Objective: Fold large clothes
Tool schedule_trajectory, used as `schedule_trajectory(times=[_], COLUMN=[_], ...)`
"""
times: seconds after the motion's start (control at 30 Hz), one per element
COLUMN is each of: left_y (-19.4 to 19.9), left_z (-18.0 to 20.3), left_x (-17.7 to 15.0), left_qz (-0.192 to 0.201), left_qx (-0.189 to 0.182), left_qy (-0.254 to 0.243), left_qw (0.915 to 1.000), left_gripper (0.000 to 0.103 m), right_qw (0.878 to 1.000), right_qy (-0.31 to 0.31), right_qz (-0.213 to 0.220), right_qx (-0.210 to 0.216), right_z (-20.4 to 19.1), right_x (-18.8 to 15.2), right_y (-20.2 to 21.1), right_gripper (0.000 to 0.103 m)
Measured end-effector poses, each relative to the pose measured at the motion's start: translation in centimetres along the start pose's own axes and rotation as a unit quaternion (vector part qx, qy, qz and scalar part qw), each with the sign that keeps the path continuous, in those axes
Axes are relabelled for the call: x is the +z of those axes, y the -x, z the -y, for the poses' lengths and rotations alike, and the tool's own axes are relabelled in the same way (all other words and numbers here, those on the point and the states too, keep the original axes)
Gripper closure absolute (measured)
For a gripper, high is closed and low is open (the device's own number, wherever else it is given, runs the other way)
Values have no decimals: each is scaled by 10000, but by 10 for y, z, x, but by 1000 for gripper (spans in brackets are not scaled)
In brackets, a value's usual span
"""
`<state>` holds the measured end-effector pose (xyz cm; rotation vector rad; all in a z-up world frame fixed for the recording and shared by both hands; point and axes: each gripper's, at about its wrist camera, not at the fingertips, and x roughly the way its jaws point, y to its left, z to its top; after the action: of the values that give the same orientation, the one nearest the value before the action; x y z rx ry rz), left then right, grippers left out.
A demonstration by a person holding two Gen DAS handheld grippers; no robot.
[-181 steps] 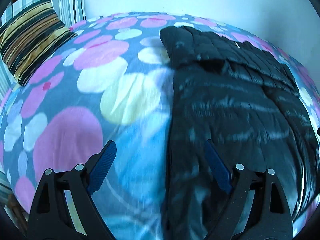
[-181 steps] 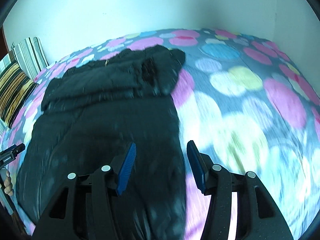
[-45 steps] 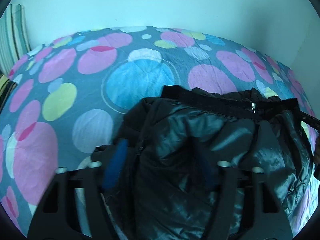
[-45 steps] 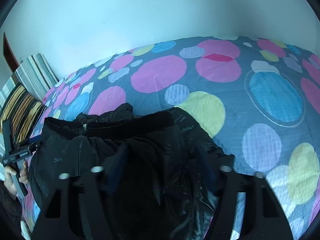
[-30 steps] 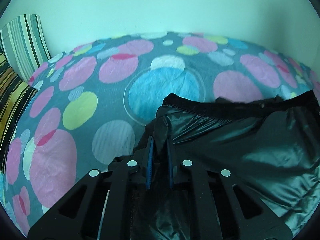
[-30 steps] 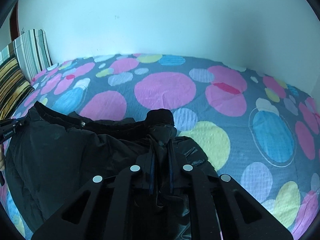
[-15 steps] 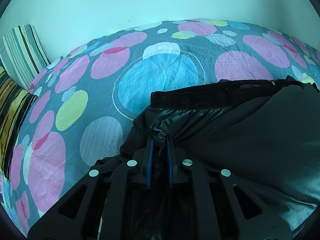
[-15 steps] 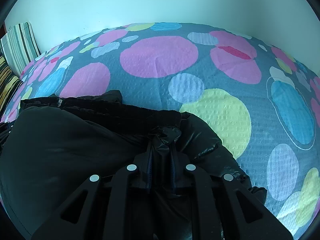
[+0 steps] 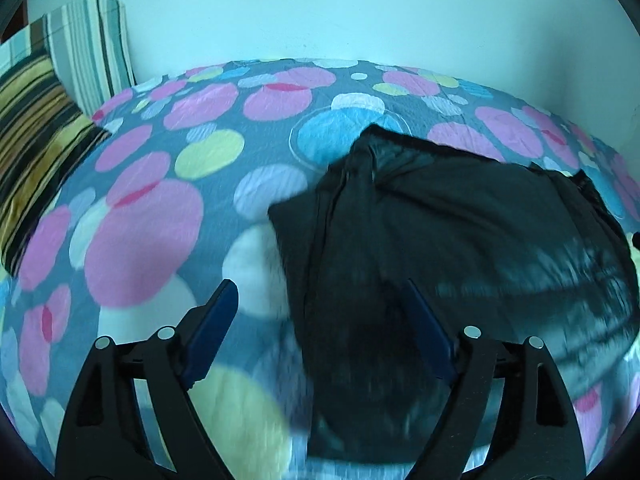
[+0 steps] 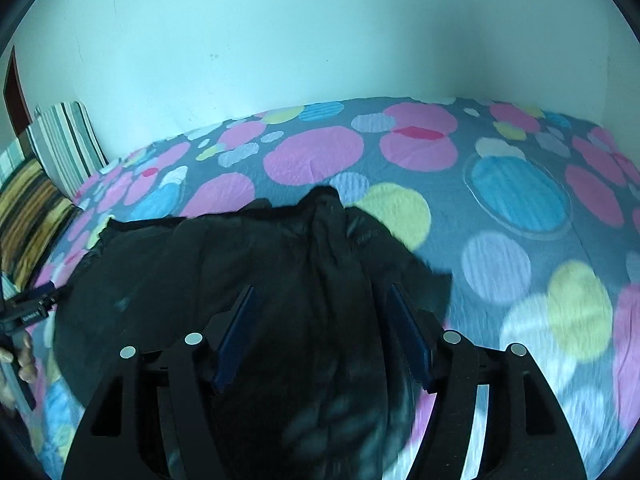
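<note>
Lying folded over on the bed (image 9: 152,240), the black puffer jacket (image 9: 460,240) forms a bulky dark heap on the polka-dot bedspread (image 10: 500,272), whose grey ground carries pink, blue, yellow and white circles. In the left wrist view the jacket fills the middle and right of the picture, with a ribbed dark edge along its far side and a raised fold running up to a peak near a blue circle. The left hand-held gripper (image 9: 320,320) has its 2 blue-padded fingers (image 9: 210,332) spread wide and holds nothing; the left finger is over bare bedspread beside the jacket's edge, the right finger over the dark fabric. Whether they touch the cloth cannot be told, as the near part of the picture is blurred.

In the right wrist view the jacket (image 10: 240,280) sits in the lower left and middle, its far edge peaking near a yellow circle. The right hand-held gripper (image 10: 324,328) is also spread apart and empty, both fingers (image 10: 408,336) over the jacket with a ridge of fabric between them.

A striped pillow (image 9: 36,140) in yellow, brown and black leans at the left end of the bed, with a second cushion (image 9: 90,48) in pale green and white stripes behind it against the plain wall (image 10: 320,40).
</note>
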<state>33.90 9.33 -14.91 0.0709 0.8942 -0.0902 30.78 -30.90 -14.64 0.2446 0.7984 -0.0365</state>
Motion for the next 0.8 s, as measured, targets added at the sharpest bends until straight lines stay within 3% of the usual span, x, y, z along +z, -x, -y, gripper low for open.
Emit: schedule_trajectory(times=[0.17,0.33,0.57,0.63,0.73,0.77,0.8], left_y=[17,14,17,17,3,-1,-5], left_z=[-6,-12,-18,-14,-4,-4,-5], left_x=[-37,-46,-47,-46,-47,-47,-47], left_qz=[-23,-118,-203,-240,-402,-447,-494], left_qx=[-130,-269,-532,-680,-598,-611,-727], left_qy=[186,479,645,548,321,331,430], left_qw=[9997,9984,9963,9959,9969,9966,9952], left_gripper=[17,14,13,13,13,14,25], right_qw=[9989,9974,9932,9933,9935,9931,9929], right_qy=[-448,-648,-1033,-1021,-971,-986,-1000], right_qz=[-104,-309,-467,-468,-537,-567,-585], right_qx=[45,14,251,279,260,269,280], right_z=[13,19,27,27,25,25,25], right_x=[-43,-70,-77,-76,-78,-79,-79], right_y=[31,28,14,13,7,5,3], right_gripper=[37,37,35,35,35,35,35])
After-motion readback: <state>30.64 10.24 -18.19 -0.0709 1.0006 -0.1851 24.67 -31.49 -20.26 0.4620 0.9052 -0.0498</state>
